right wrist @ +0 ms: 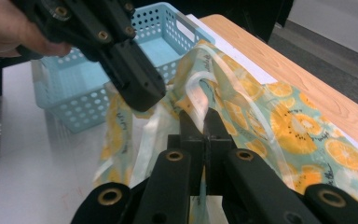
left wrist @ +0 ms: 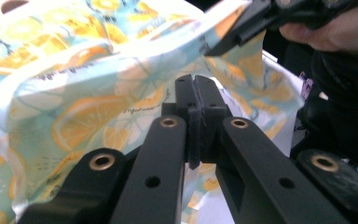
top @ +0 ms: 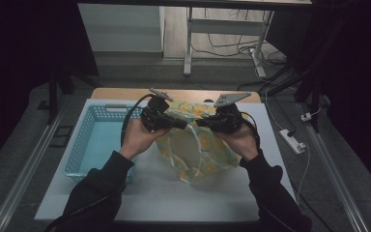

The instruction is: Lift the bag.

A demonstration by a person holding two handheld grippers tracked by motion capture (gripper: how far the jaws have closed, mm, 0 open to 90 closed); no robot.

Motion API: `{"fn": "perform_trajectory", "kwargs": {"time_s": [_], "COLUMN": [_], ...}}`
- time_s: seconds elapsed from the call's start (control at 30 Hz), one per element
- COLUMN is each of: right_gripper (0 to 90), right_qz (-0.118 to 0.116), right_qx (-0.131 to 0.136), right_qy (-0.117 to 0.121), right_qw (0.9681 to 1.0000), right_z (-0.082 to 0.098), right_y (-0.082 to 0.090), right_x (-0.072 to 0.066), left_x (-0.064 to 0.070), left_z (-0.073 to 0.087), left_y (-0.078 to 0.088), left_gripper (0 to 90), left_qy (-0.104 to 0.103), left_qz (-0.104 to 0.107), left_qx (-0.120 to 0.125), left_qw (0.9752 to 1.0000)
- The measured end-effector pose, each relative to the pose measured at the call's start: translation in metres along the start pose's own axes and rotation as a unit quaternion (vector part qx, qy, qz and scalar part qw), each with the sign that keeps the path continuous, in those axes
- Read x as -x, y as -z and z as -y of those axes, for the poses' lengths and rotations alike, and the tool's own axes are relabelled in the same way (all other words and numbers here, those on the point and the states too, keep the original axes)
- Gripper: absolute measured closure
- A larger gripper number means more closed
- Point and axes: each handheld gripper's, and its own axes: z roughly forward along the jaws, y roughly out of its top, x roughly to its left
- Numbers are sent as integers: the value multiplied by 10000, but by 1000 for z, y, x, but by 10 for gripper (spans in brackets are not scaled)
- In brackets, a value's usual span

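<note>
Black two-jaw grippers with brass-ringed screw holes, grey three-cornered plates, black trailing cables, dark long sleeves.

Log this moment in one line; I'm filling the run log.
left gripper: shut on bag | right gripper: shut on bag | bag: lifted open

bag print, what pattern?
Orange slices on pale teal and white, on the bag; clearest in the right gripper view.
</note>
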Motion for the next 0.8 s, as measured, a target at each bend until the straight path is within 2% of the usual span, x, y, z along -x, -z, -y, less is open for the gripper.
{"fn": "perform_trajectory", "kwargs": {"time_s": [0.2,0.4,0.8], "right_gripper": [900,900,900], "right_qz": [-86,-118,-63], "right_qx": [93,178,399], "right_qy": [9,62,181], "right_qw": [9999,9998,9990], "right_z": [-11,-25,-59], "right_y": [6,11,32], "right_x": [-1,-4,-6], "left_x": [0,5,17], "left_z": [-12,-27,-58], "left_y": [16,29,62], "left_gripper": [896,896,896], "left_qy": [26,-101,-314], "left_qz": [46,-11,-155], "left_qx": [193,317,728], "left_qw": [9998,9994,9967]}}
